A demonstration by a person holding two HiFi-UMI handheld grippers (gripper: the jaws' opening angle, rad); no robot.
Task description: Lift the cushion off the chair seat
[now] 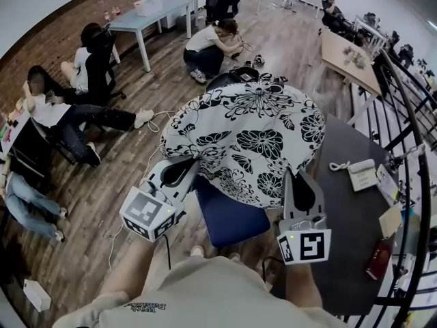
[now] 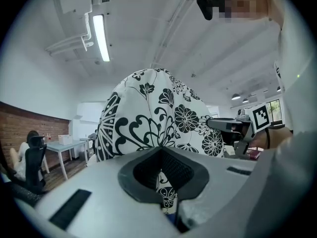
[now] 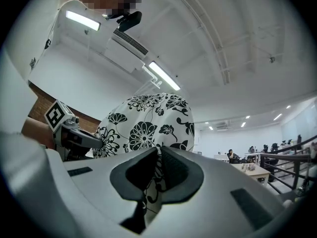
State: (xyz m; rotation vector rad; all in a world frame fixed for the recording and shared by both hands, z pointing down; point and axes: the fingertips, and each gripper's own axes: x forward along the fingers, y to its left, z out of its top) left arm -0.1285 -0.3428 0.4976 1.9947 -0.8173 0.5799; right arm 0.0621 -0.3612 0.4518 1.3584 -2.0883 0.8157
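A white cushion with a black flower print hangs in the air between my two grippers, lifted off the blue chair seat below it. My left gripper is shut on the cushion's near left edge, and my right gripper is shut on its near right edge. In the left gripper view the cushion rises from the closed left gripper, with the right gripper beside it. In the right gripper view the fabric is pinched in the right gripper, and the left gripper shows at the left.
A dark round table with a telephone stands at the right, next to a black railing. People sit at the left and one crouches beyond the cushion. A light desk stands farther back.
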